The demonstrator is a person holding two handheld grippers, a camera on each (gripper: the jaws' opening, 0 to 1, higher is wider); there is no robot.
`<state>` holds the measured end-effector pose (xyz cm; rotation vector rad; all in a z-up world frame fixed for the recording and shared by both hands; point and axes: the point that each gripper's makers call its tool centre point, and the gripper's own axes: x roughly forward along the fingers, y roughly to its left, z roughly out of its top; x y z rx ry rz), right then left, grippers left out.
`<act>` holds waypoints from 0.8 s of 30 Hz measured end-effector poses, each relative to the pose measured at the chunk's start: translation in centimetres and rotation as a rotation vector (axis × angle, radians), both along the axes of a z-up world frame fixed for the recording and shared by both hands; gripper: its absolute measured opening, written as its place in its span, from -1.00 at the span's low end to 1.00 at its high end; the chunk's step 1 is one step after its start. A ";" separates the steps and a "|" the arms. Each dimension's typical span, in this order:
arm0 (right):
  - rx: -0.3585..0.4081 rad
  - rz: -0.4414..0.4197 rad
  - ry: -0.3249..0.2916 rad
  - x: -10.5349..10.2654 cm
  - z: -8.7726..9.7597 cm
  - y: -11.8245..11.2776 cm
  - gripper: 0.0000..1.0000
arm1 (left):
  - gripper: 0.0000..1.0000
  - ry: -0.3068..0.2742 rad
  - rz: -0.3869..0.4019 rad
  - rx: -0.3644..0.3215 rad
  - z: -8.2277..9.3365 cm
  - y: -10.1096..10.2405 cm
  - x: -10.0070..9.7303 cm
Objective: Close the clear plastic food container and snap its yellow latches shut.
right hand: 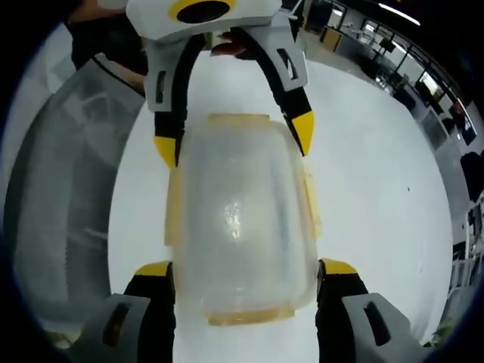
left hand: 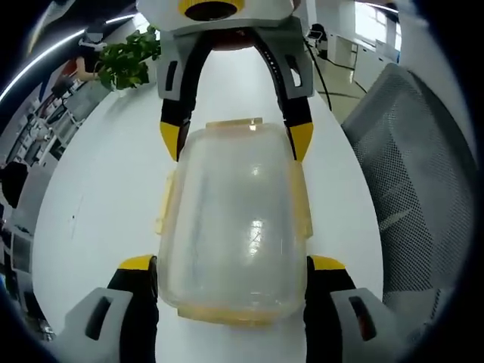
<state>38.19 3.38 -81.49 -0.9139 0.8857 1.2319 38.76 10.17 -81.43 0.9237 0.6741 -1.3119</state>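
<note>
the clear food container, lidded and looking empty, lies on the white table between the spread jaws of the left claw and right claw. a mesh chair stands beside it.

Bright, even overhead light, white worktop nearly blown out, glare patches on the clear container, ceiling strip lights at top, heavy fisheye bending at edges, slightly soft focus
</note>
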 end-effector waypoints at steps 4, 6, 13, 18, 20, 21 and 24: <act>-0.003 0.006 0.000 -0.1 0.0 1.0 0.53 | 0.60 0.000 0.009 0.001 0.0 1.1 -0.2; -0.003 0.009 0.000 -0.1 0.0 1.6 0.52 | 0.60 0.000 0.014 -0.003 0.0 1.8 -0.2; -0.009 0.015 -0.001 -0.1 -0.1 3.6 0.53 | 0.60 -0.002 0.023 -0.005 0.0 3.7 -0.2; -0.014 0.014 -0.002 -0.1 -0.1 4.8 0.53 | 0.60 -0.003 0.025 -0.005 0.0 4.7 -0.2; -0.015 0.013 -0.002 -0.1 -0.1 5.2 0.53 | 0.60 -0.003 0.025 -0.006 0.0 5.2 -0.2; -0.016 0.012 -0.003 -0.1 -0.1 5.4 0.53 | 0.60 -0.004 0.024 -0.006 0.0 5.4 -0.2; -0.014 0.010 -0.003 -0.1 -0.1 6.0 0.54 | 0.60 -0.004 0.022 -0.002 0.0 5.9 -0.2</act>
